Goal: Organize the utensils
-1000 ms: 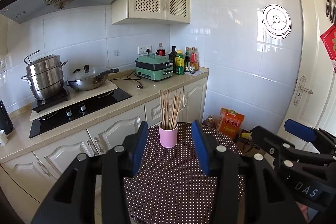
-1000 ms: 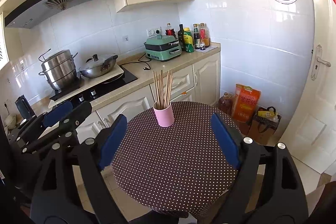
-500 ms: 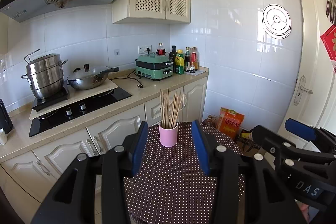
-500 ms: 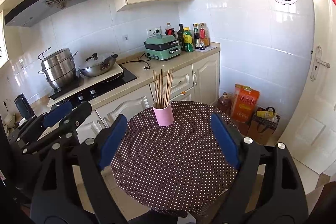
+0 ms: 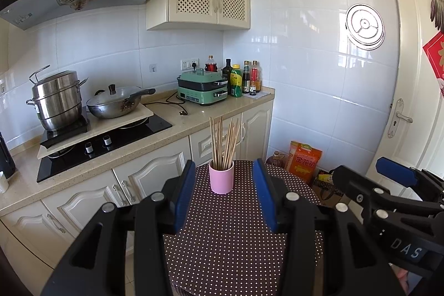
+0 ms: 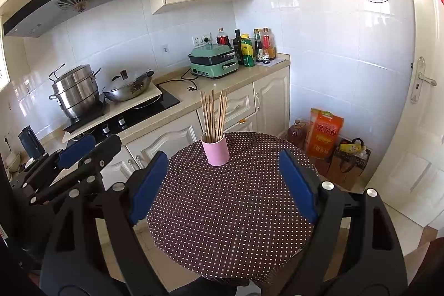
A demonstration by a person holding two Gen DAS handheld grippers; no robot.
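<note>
Dotted table (image 6: 222,212): chopsticks (image 6: 213,113) upright

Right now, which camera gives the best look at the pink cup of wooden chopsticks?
The right wrist view: the pink cup of wooden chopsticks stands unobstructed between widely spread claw fingers. The left wrist view also shows it, framed closely by that claw's blue pads.

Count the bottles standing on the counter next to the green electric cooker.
6 bottles, clustered at the counter's far right end beside the green electric cooker: one red-labelled behind the cooker, five to its right. More may hide behind them.
</note>
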